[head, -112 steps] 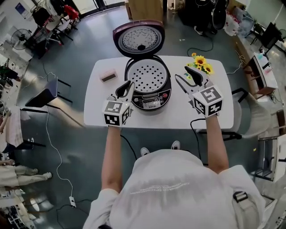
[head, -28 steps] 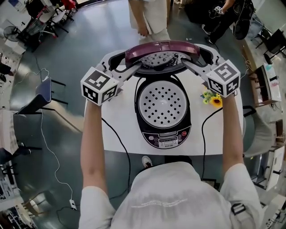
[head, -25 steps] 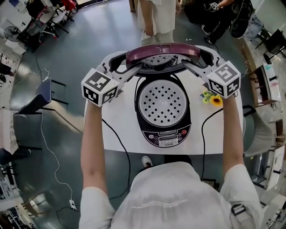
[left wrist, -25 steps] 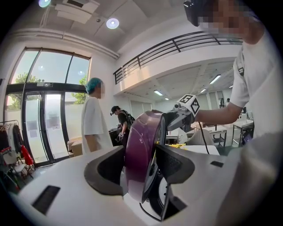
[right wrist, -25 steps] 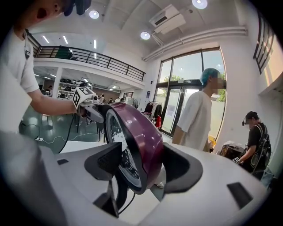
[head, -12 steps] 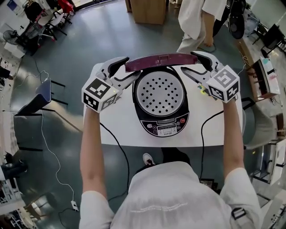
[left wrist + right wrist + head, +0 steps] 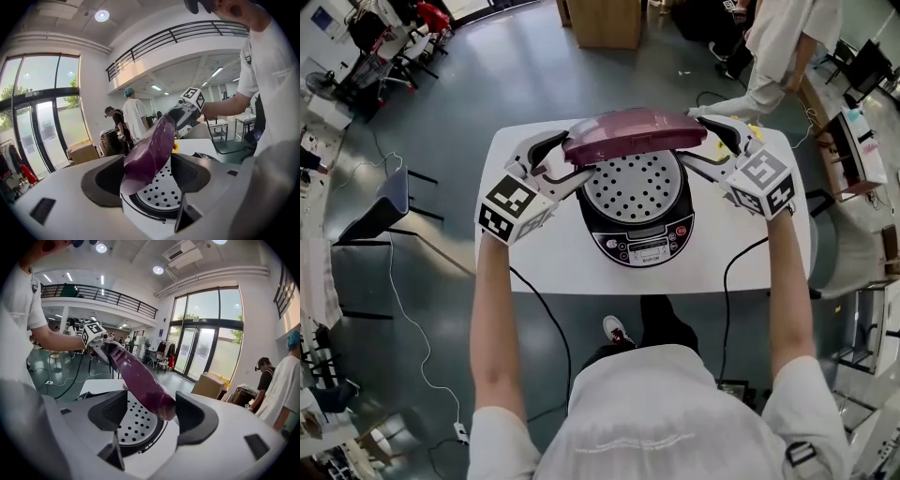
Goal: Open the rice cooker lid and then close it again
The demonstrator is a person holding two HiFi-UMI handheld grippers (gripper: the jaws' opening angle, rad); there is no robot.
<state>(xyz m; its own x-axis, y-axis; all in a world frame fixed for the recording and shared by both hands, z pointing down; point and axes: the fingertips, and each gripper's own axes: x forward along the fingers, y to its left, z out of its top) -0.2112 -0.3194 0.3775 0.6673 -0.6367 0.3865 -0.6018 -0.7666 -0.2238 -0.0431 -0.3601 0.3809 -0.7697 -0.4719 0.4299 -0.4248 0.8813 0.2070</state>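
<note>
A black rice cooker (image 7: 642,239) stands on the white table (image 7: 534,262), its perforated inner tray (image 7: 637,183) showing. The purple lid (image 7: 633,131) hangs half lowered over the pot, tilted. My left gripper (image 7: 561,159) straddles the lid's left end and my right gripper (image 7: 708,145) its right end. Both sets of jaws are opening. In the left gripper view the lid (image 7: 150,154) runs between the jaws of the left gripper (image 7: 150,180), with gaps beside it. In the right gripper view the lid (image 7: 136,376) ends close to one jaw of the right gripper (image 7: 152,416).
A person (image 7: 778,47) walks behind the table at the back right, near a cardboard box (image 7: 600,19). A chair (image 7: 394,192) stands left of the table. Cables trail over the floor under the table's front edge.
The lid has swung down from nearly upright to half closed. Both grippers came toward me and lower with it, their jaws standing wider. The person behind the table walked to the right.
</note>
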